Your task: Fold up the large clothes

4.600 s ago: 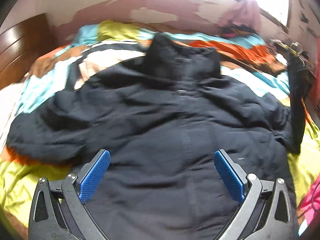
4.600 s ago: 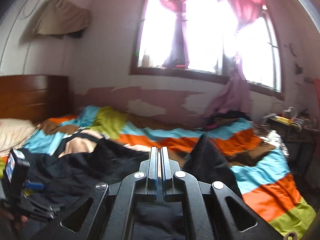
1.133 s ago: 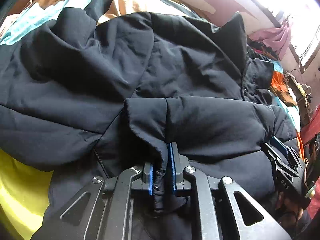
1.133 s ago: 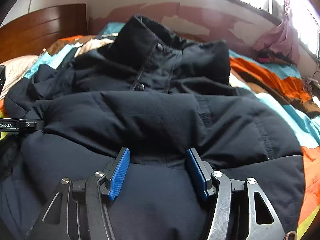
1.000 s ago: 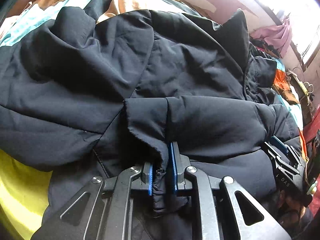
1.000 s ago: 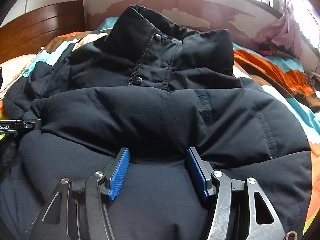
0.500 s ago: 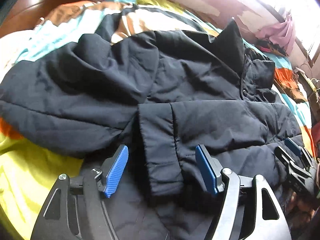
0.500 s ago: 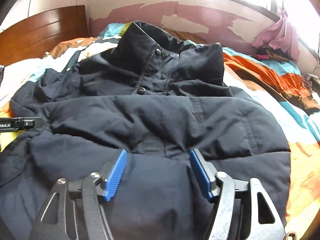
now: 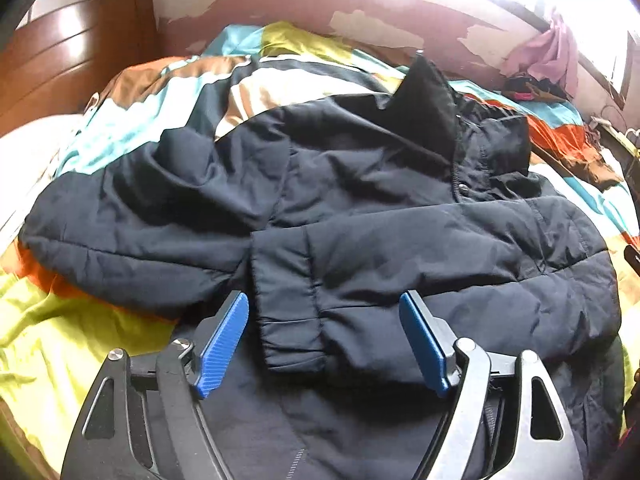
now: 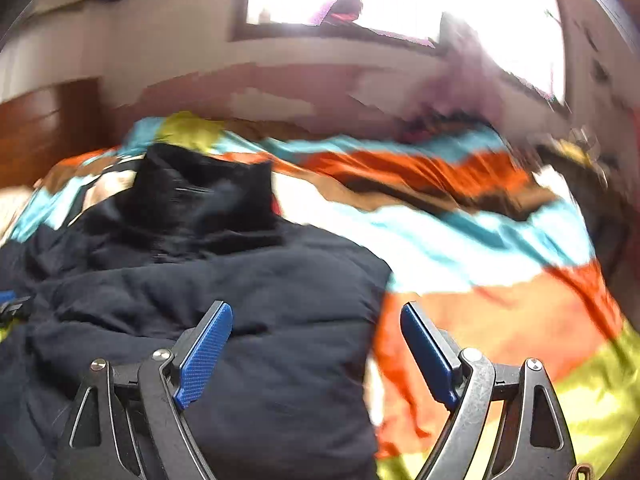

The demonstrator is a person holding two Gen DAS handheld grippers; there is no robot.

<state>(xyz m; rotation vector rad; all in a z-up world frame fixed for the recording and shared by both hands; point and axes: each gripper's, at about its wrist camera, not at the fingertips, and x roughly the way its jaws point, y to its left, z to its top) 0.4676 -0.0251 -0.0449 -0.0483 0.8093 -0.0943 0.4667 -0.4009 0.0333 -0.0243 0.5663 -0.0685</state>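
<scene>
Both grippers are seen opening wide, nothing gripped: the left gripper (image 9: 324, 340) above the black jacket's (image 9: 360, 208) folded sleeve cuff (image 9: 288, 308), the right gripper (image 10: 316, 350) over its edge on the striped bedspread (image 10: 480, 240).

— What carries everything here?
— A bed (image 9: 60, 352) with a dark wooden headboard (image 9: 72, 60), covered by a multicoloured striped quilt (image 10: 480, 248).
— And on the quilt?
— A black padded jacket (image 9: 400, 248), spread flat, collar toward the wall, one sleeve folded across its front.
</scene>
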